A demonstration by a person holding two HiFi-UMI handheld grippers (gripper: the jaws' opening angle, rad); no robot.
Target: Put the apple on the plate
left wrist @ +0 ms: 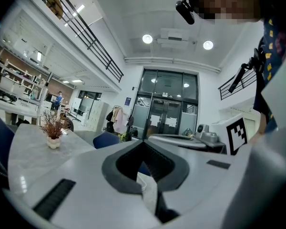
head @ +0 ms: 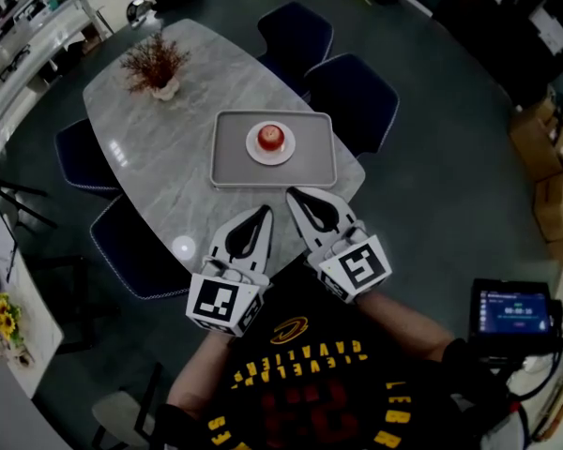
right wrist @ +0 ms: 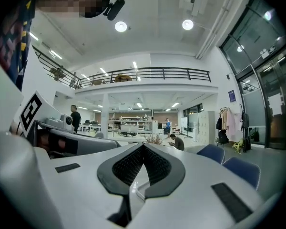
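In the head view a red apple [head: 270, 138] rests on a small white plate [head: 254, 152], which sits in the middle of a grey tray [head: 227, 171] on the marble table [head: 169, 148]. My left gripper [head: 263, 211] and right gripper [head: 291, 193] hover side by side at the table's near edge, just short of the tray, both shut with nothing in them. The left gripper view shows shut jaws [left wrist: 144, 144] pointing level across the room. In the right gripper view the jaws [right wrist: 143, 147] are likewise shut; neither of these views shows the apple.
A dried plant in a white vase [head: 157, 68] stands at the far end of the table. Dark blue chairs [head: 353, 97] ring the table. Cardboard boxes [head: 540, 143] and a small screen [head: 513, 312] lie to the right on the floor side.
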